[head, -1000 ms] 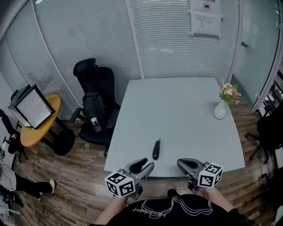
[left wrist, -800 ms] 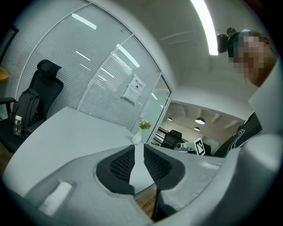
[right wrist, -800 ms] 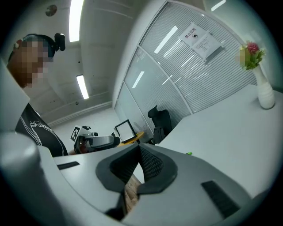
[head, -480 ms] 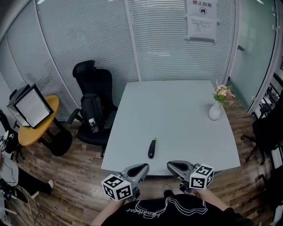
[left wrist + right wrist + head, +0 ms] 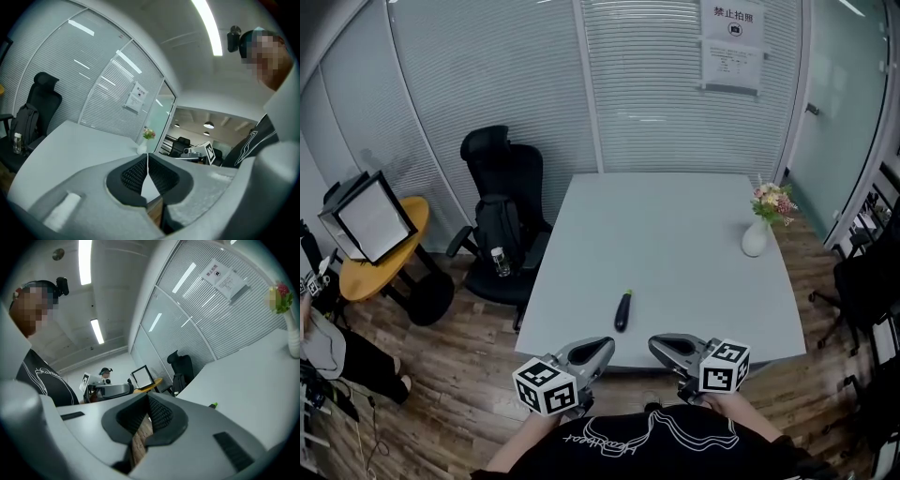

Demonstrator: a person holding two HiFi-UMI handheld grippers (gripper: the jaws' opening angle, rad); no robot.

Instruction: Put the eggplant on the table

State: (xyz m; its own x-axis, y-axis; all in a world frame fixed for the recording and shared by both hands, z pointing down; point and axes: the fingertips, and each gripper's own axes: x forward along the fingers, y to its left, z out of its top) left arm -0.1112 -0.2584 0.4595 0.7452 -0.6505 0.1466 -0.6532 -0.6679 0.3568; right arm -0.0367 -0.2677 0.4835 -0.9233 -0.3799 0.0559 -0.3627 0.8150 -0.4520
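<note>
A dark purple eggplant (image 5: 622, 311) with a green stem lies on the pale grey table (image 5: 675, 225), close to the near edge. Both grippers hang off the table's front edge, close to my body. My left gripper (image 5: 605, 346) is shut with nothing in it; in the left gripper view its pads (image 5: 136, 171) meet along one line. My right gripper (image 5: 655, 344) is to the right of the eggplant and also looks shut and empty (image 5: 149, 398). Only the eggplant's green tip (image 5: 213, 405) peeks over the jaw in the right gripper view.
A white vase with flowers (image 5: 757, 234) stands near the table's right edge. A black office chair (image 5: 500, 178) with a backpack sits left of the table, and a round yellow side table (image 5: 384, 258) stands further left. The floor is wooden.
The left gripper's jaws have gone from open to shut. Both grippers have drawn back from the table edge towards my body. The eggplant has stayed in place on the table.
</note>
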